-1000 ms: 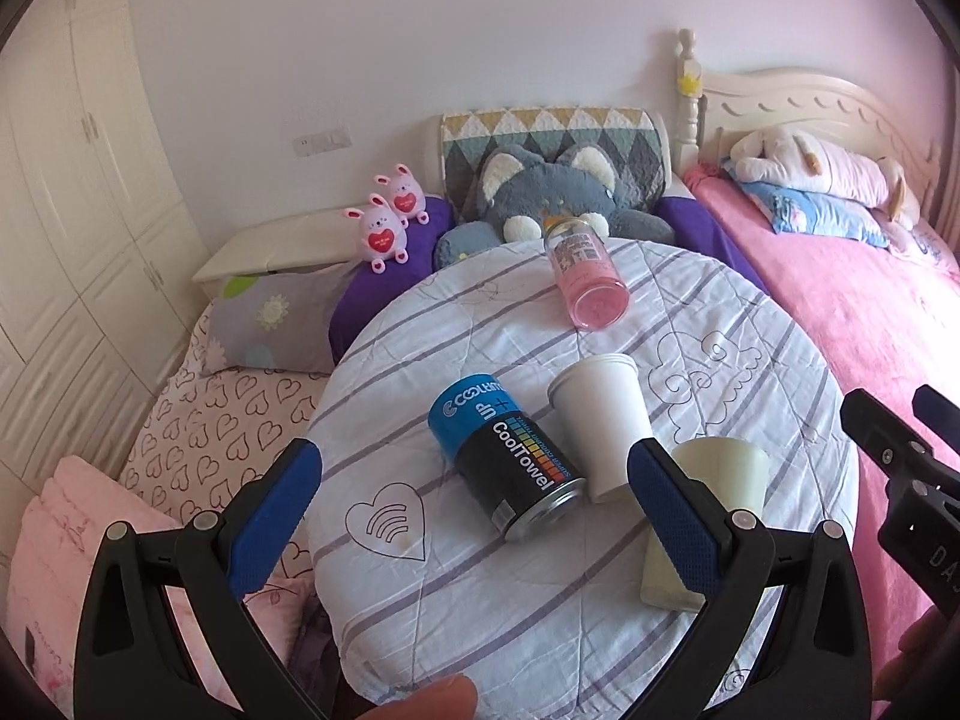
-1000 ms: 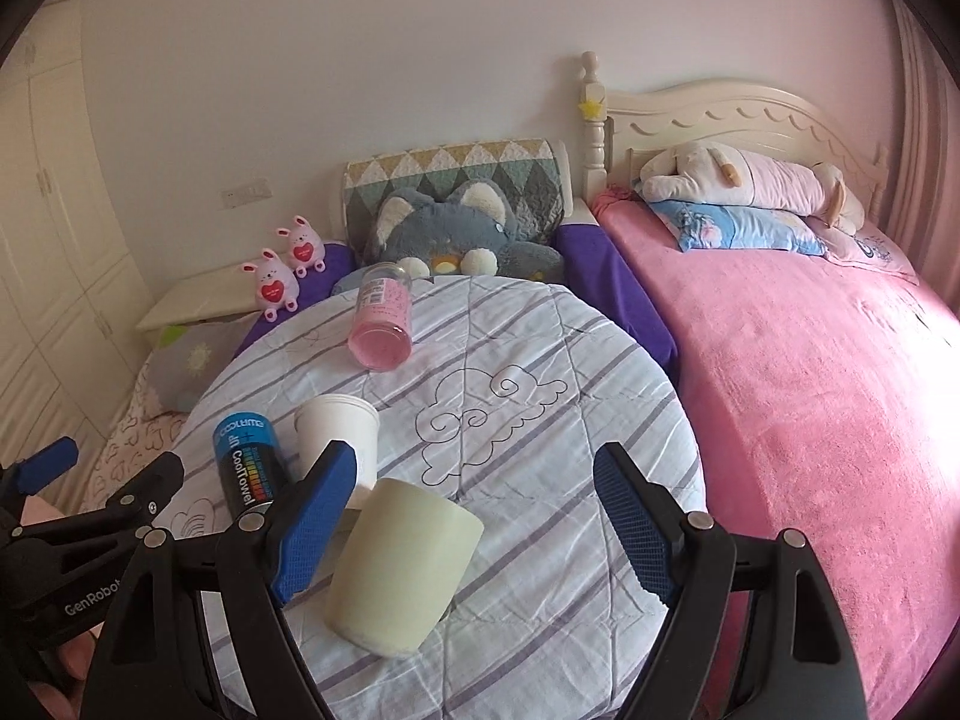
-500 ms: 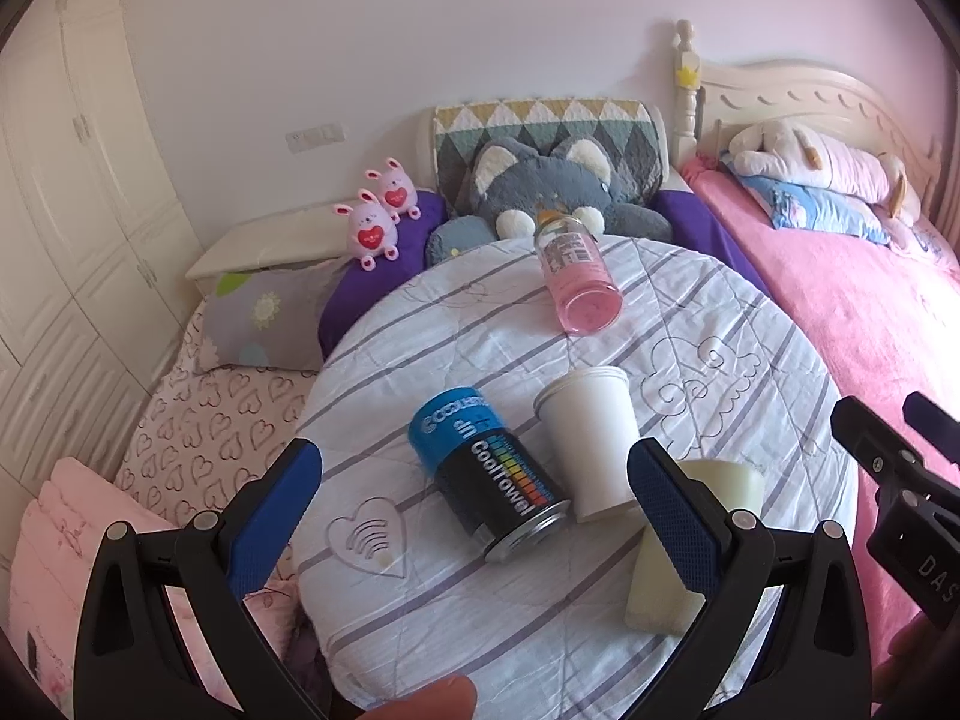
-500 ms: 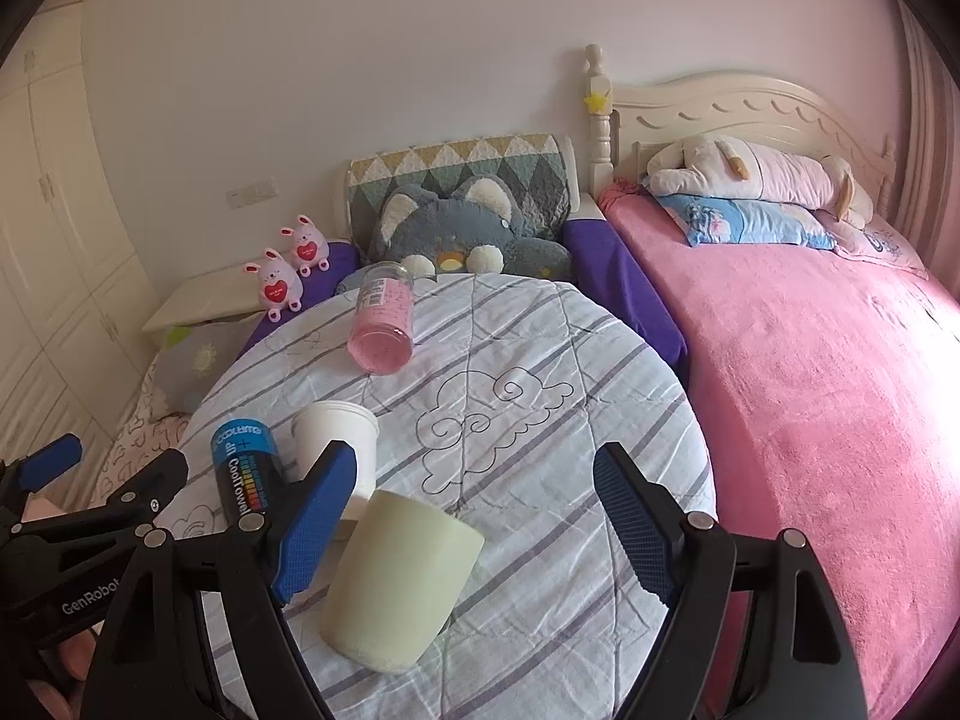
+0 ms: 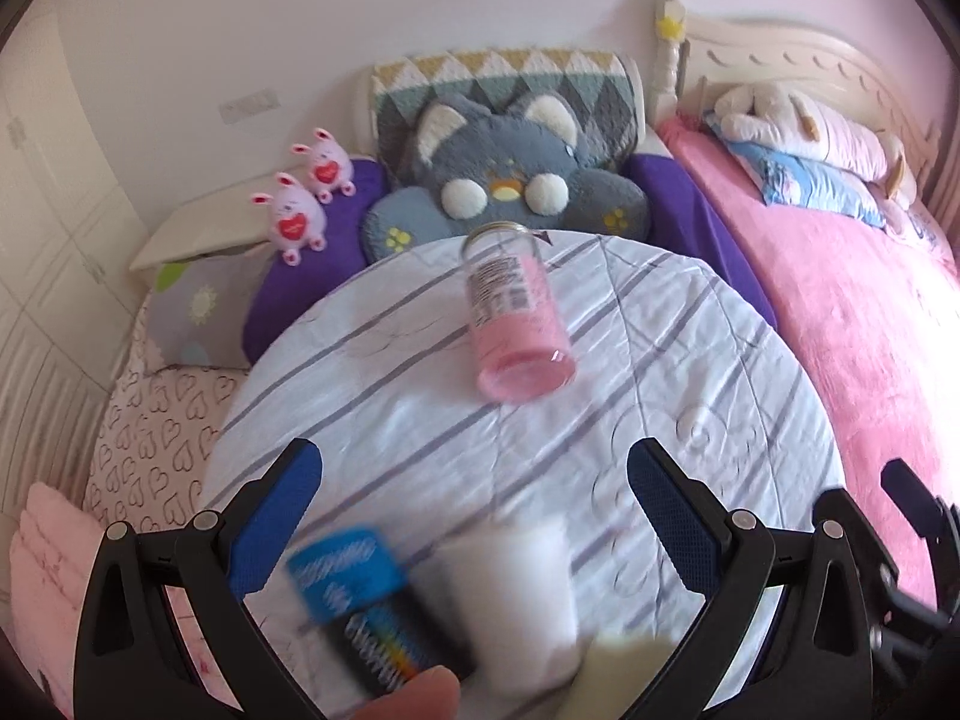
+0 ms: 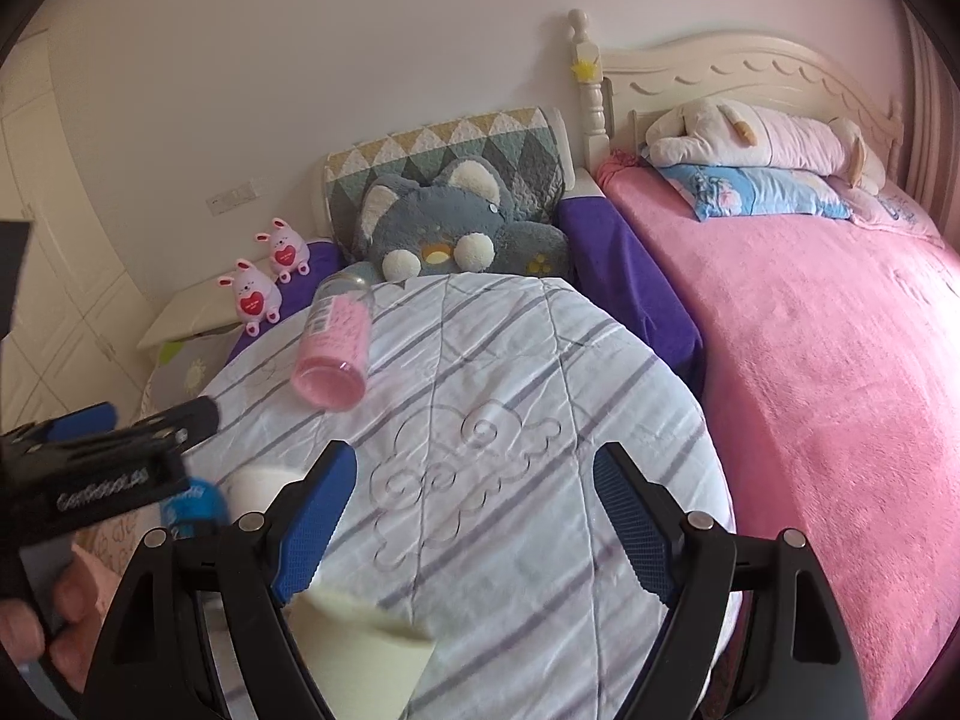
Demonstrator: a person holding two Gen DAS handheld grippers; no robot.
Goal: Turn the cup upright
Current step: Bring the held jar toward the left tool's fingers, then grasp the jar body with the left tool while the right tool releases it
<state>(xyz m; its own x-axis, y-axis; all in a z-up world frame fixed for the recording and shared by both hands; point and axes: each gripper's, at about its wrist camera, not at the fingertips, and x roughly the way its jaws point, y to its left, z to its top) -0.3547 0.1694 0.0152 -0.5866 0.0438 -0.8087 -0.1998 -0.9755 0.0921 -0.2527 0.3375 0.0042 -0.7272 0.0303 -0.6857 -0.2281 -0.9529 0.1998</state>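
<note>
blurring near both wide-open grippers, left gripper (image 5: 471,495), right gripper (image 6: 474,501), cream cup (image 6: 360,654) sits cut off.

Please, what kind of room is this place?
Most likely a bedroom: a bed with a pink blanket, a carved headboard, and a grey cat plush behind the round covered table.
</note>
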